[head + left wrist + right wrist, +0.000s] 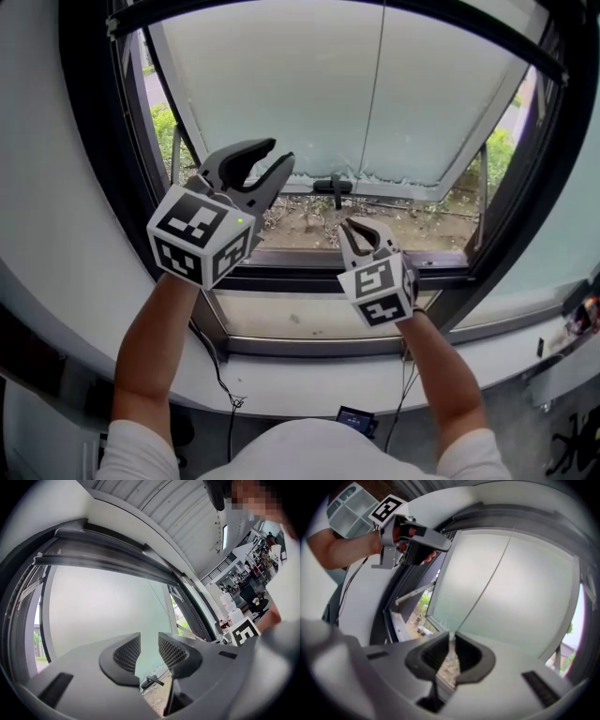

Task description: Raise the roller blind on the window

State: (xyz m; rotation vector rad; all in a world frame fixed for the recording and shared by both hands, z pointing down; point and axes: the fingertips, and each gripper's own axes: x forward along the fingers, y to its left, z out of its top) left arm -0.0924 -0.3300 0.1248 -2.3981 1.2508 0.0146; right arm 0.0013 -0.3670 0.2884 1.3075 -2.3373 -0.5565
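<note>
The roller blind [309, 84] runs off the top edge of the head view above both tools, so I cannot see its roll. The cord [375, 103] drops to the right tool [364, 230] and disappears behind it. In the right gripper view the stretch pinched between the jaws is blurred, and I cannot follow it below the tips. Beyond the left tool [149, 641], the window handle [152, 680] shows only in part, its base covered by one jaw. Below the right tool, a small dark device [354, 419] is half hidden by the person's shirt [300, 455]; I cannot tell what it is. To the right of the left tool, things in the room are too small to name.
</note>
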